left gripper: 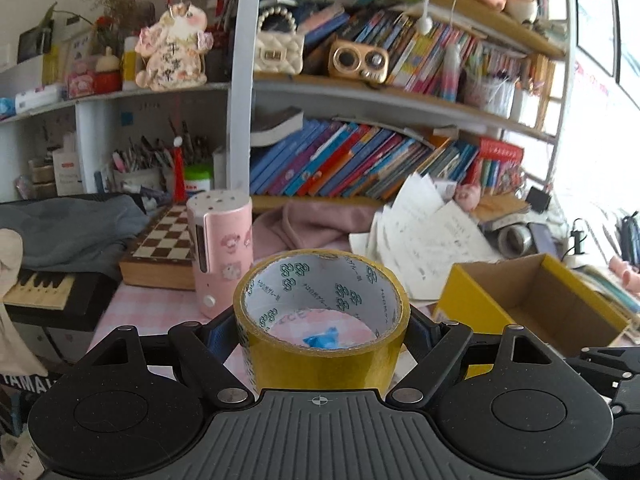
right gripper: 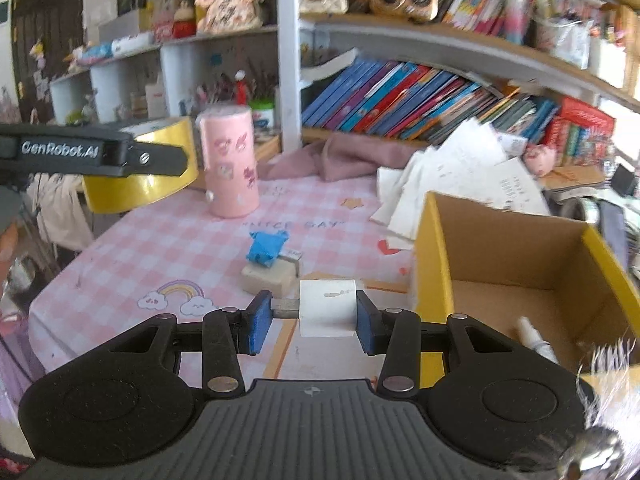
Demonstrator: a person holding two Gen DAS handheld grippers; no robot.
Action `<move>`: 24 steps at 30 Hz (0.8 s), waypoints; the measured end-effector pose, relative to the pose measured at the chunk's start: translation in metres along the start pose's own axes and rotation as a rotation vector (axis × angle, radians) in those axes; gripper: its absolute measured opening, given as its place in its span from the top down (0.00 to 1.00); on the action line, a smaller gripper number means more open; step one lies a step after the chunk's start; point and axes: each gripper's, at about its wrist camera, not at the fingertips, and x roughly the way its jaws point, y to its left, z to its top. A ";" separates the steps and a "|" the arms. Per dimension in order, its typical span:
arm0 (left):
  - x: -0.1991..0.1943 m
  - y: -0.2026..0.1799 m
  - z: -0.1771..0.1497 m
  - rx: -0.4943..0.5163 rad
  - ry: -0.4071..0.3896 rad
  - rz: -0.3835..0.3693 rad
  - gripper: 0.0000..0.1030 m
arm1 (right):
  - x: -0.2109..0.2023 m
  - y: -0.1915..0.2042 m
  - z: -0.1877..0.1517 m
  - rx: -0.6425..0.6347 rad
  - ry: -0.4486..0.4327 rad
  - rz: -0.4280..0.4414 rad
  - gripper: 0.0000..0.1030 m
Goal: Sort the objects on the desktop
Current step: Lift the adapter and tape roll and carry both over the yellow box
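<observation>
Taking the yellow box (right gripper: 436,248) as your landmark and going left to right: far to its left, your left gripper (left gripper: 322,334) is clenched on the roll of yellow tape (left gripper: 322,320) — one pad pressed to each side of the roll, which hangs clear above the pink checked tablecloth (right gripper: 160,248). From your right wrist camera you see that same roll (right gripper: 160,168) from the side, up in the air. Next toward the box stands the pink cylinder (right gripper: 230,164), upright on the cloth. Nearer the box lies a pale block (right gripper: 266,278) with a blue crumpled piece (right gripper: 266,246) resting on top of it. Just left of the box's near wall, your right gripper (right gripper: 308,320) grips a small white piece (right gripper: 327,312) with a flat metal end sticking out toward the left pad — lifted off the cloth. Inside the box, a white tube-like thing (right gripper: 534,338) lies on the floor. Behind the box sits a heap of loose papers (right gripper: 460,176).
</observation>
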 end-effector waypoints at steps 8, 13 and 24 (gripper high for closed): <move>-0.027 -0.030 0.000 0.025 -0.066 -0.108 0.19 | -0.051 -0.009 -0.012 0.040 -0.071 -0.101 0.61; -0.034 -0.058 0.003 0.074 -0.103 -0.200 0.19 | -0.079 -0.032 -0.016 0.126 -0.106 -0.190 0.61; -0.020 -0.123 0.012 0.154 -0.140 -0.378 0.19 | -0.109 -0.088 -0.024 0.212 -0.136 -0.336 0.61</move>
